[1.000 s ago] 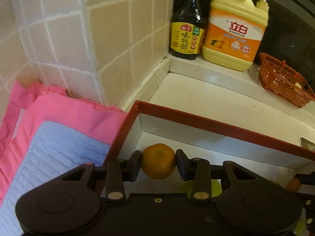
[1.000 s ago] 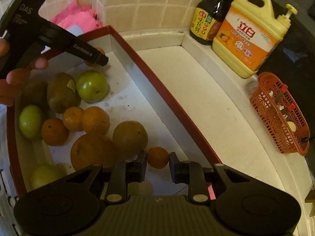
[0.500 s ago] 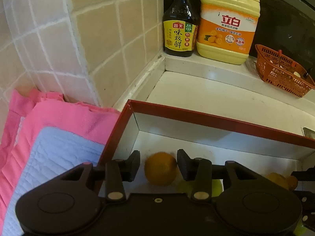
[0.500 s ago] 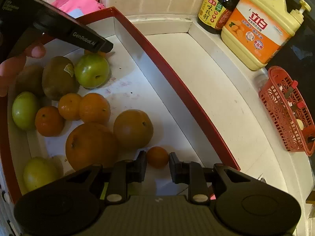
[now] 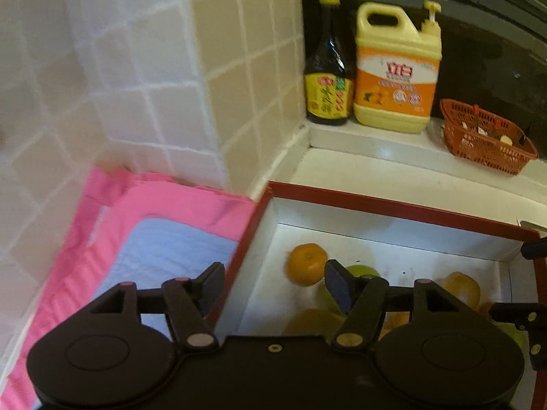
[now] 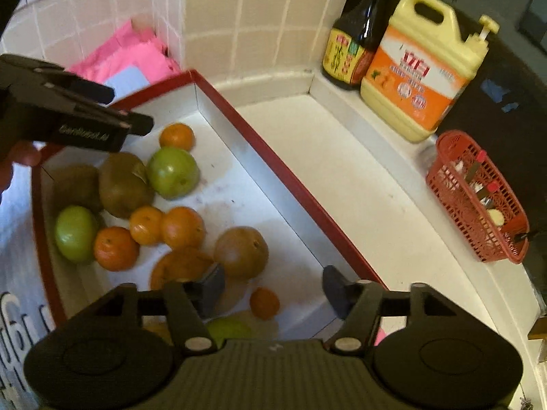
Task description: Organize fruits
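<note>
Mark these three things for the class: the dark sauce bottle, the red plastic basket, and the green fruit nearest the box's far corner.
dark sauce bottle (image 5: 329, 97), left wrist view, yellow label.
red plastic basket (image 6: 454, 191), right wrist view, side wall.
green fruit (image 6: 173, 172), right wrist view, top skin.

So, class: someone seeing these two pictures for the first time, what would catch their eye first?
The red-rimmed box of fruit: oranges, green fruits and brown ones clustered at its left side, with one small orange lying apart between the opening jaws of the right hand-held gripper. Next, the yellow detergent jug beside a dark sauce bottle in the tiled corner.
</note>
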Tool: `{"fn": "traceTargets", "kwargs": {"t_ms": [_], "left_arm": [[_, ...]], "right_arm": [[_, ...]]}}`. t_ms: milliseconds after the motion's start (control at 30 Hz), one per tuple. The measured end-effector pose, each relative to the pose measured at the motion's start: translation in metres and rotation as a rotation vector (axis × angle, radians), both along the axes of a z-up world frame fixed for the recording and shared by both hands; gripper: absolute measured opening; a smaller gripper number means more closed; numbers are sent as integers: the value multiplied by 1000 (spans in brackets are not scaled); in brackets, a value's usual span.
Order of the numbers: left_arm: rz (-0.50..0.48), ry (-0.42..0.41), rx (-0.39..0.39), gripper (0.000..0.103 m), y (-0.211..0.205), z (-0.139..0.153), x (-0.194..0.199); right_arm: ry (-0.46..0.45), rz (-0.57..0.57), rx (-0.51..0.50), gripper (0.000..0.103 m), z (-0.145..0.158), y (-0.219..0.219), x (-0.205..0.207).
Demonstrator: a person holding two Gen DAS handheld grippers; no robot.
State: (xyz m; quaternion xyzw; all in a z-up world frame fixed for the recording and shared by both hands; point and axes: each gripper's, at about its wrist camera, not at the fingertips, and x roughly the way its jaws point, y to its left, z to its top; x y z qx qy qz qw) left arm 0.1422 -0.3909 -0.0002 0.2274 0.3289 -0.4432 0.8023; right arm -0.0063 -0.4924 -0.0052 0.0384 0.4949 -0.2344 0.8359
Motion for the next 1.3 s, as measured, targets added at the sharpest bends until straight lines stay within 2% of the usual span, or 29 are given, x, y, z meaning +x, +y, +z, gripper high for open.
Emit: {"fn": "traceTargets", "kwargs": {"t_ms": [100, 367, 567, 667, 800, 1033, 1300], "left_arm": [[35, -24, -21, 78, 20, 15, -2], [123, -86, -97, 81, 79, 62, -16], [162, -152, -152, 83, 126, 102, -42], [207, -202, -176, 91, 151, 123, -55], [251, -215, -217, 95, 182, 141, -70], [350, -156, -211, 97, 221, 124, -86], [451, -129, -131, 97, 241, 89, -98]], "right_arm": [[-35, -4, 18, 68, 12, 8, 0], [-158, -24, 58, 79, 53, 42, -1], [-236, -21, 8, 90, 87, 84, -8], [-285, -26, -17, 98, 100, 104, -14], [-325, -24, -50, 99, 110, 124, -19], [-329, -33, -98, 100, 101, 152, -22], [-339, -50, -41, 100, 85, 164, -23]]}}
